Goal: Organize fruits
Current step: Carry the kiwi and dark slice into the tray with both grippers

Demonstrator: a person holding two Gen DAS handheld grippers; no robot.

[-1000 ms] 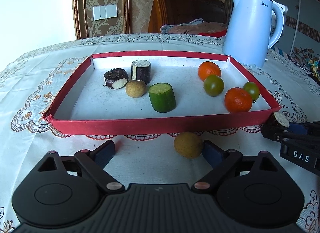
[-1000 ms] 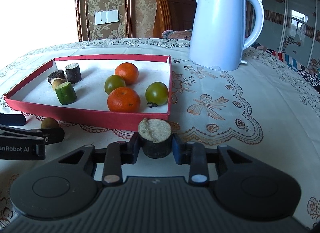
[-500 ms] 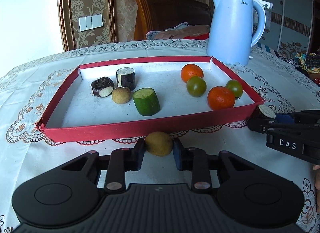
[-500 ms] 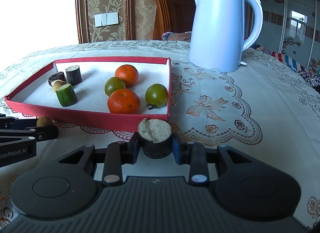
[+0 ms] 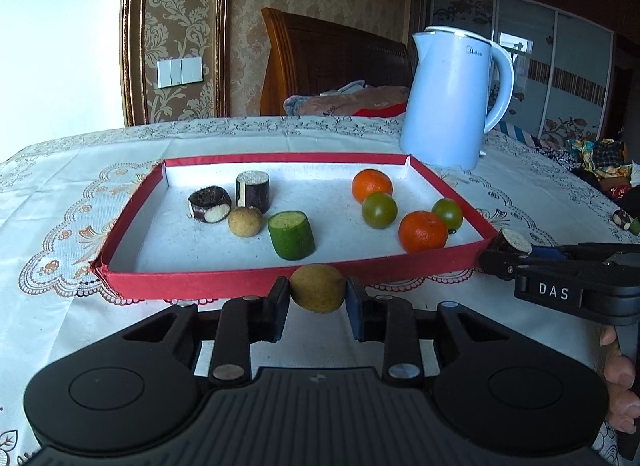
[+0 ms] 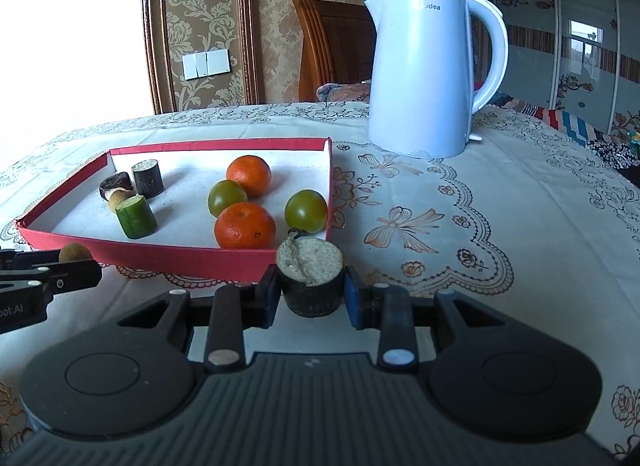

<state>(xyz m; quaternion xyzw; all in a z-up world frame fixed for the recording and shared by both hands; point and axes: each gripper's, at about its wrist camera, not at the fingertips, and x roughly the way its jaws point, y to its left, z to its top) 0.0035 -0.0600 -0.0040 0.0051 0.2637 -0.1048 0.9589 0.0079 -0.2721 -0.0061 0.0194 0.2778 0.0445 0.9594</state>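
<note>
My left gripper (image 5: 318,304) is shut on a round tan fruit (image 5: 318,288), held just in front of the red tray's near wall (image 5: 208,284). My right gripper (image 6: 312,298) is shut on a dark cylinder piece with a pale cut top (image 6: 311,278), at the tray's near right corner (image 6: 256,262). In the tray's right half lie two oranges (image 5: 423,230) and two green tomatoes (image 5: 379,209). Its left half holds two dark pieces (image 5: 253,190), a tan fruit (image 5: 245,221) and a green cucumber piece (image 5: 291,234).
A pale blue kettle (image 5: 452,105) stands behind the tray at the right. A lace cloth (image 6: 460,225) covers the table. Small loose pieces (image 5: 624,219) lie at the far right edge. A wooden chair (image 5: 332,61) stands beyond the table.
My left gripper closed on the tan fruit and lifted it up against the tray's front wall. My right gripper kept its hold on the dark piece and rose slightly.
</note>
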